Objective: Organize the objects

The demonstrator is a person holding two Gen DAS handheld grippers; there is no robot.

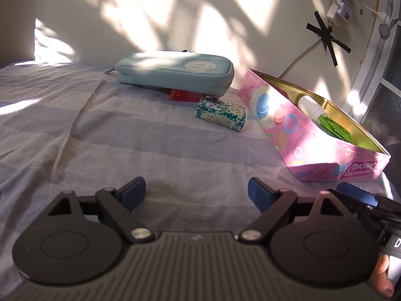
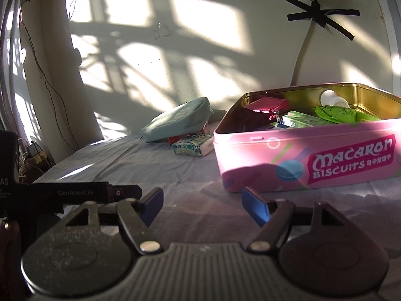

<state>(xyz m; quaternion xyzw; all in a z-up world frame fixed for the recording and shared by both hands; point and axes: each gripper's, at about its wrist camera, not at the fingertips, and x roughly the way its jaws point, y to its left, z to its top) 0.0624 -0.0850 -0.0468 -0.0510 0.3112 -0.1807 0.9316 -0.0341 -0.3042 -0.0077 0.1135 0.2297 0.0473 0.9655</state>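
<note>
While both tools, left (image 1: 196, 193) and right (image 2: 201, 204), hang released and empty, the soft pouch (image 1: 175, 71) looks light. Pinching its middle seems safest.

The right tool (image 2: 201, 204) is seen with blue pads apart and nothing between them, above a striped sheet (image 2: 130, 160). A pink tin (image 2: 308, 155) is set just beyond, to the right, lid off. Inside are seen a red pouch (image 2: 265, 106), green packets (image 2: 335, 114) and a white bottle (image 2: 333, 99). Farther left, a teal pouch (image 2: 179, 120) is laid over a red box (image 2: 175, 139), with a patterned packet (image 2: 193, 146) beside it. The left tool (image 2: 87, 192) is seen at the left edge.
</note>
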